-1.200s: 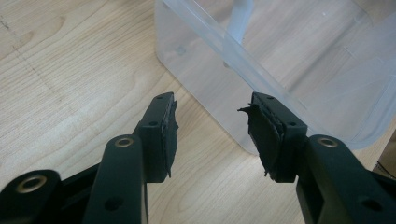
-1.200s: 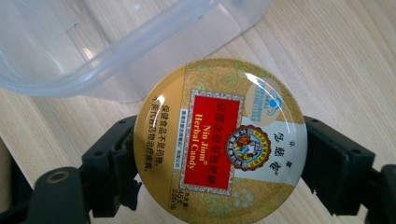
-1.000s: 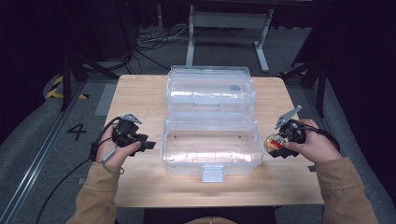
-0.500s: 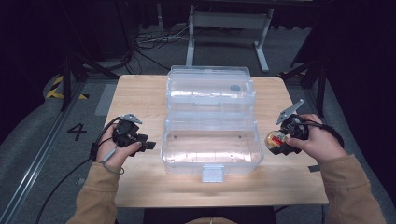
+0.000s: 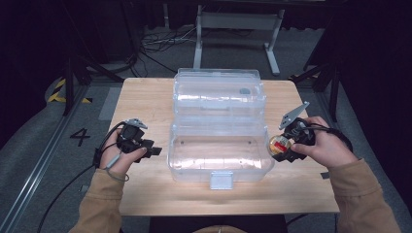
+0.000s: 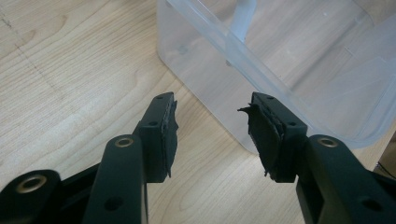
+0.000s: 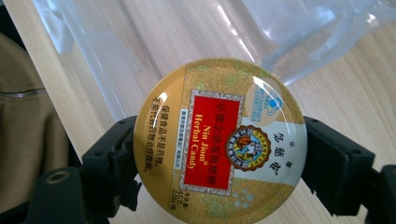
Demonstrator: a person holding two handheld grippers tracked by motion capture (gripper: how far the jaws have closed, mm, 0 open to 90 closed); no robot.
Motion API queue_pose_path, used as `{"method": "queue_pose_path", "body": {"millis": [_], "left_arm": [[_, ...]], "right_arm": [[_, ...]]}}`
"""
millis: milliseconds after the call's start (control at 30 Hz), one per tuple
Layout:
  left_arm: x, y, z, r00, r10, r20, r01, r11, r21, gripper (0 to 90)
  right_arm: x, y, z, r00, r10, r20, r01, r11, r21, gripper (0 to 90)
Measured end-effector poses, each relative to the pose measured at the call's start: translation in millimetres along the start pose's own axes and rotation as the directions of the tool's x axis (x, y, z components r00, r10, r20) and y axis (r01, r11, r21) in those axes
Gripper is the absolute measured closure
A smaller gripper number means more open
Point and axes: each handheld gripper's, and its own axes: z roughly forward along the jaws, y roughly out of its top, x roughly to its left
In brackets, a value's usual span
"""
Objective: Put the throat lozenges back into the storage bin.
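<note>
Pale wood makes up the tabletop (image 5: 145,97) in the high view, with a clear plastic box (image 5: 218,150) standing open at its middle, the lid (image 5: 218,92) tipped back on the far side. The left hand (image 5: 119,155) rests on the wood to the left of the box, sleeve coming in from the near edge, and its left tongs (image 5: 156,151) point right toward the box wall, just short of it. The right hand (image 5: 323,145) is at the box's right end, wrist turned inward, and the right tongs (image 5: 280,145) hold a round candy tin (image 5: 278,144) just beside the box's right wall.

In the left gripper view the left tongs (image 6: 210,135) stand partly open with nothing between the pads, only bare wood below; the rounded corner of the box (image 6: 280,70) lies just beyond the tips.

In the right gripper view the right tongs (image 7: 219,163) are clamped on the candy tin (image 7: 219,140), one pad pressed to each side of its rim, its gold and red lid facing the camera. Behind it lie the tabletop (image 7: 364,93) and the clear box (image 7: 140,56), and a tan sleeve (image 7: 28,116) shows at the left.
</note>
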Motion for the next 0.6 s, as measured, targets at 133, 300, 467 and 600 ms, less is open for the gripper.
{"method": "queue_pose_path", "body": {"millis": [133,300,467,600], "left_arm": [[0.9,-0.3,-0.6,1.0,-0.001,-0.002,0.001,1.0,0.0,52.1],[1.1,-0.6,-0.6,1.0,-0.002,-0.002,0.002,1.0,0.0,52.1],[1.1,-0.9,-1.0,1.0,-0.007,-0.001,0.007,1.0,-0.001,52.1],[1.3,-1.1,-1.1,1.0,-0.007,-0.001,0.007,1.0,-0.003,52.1]], "right_arm": [[3.2,8.4,3.4,0.9997,-0.014,-0.018,0.014,1.0,-0.01,20.2],[5.7,15.7,8.0,0.9993,-0.027,-0.025,0.027,1.0,-0.003,20.2],[7.3,22.8,12.9,0.9985,-0.043,-0.033,0.043,0.999,-0.004,20.2],[7.9,27.8,20.0,0.9977,-0.057,-0.037,0.057,0.998,0.003,20.2]]}}
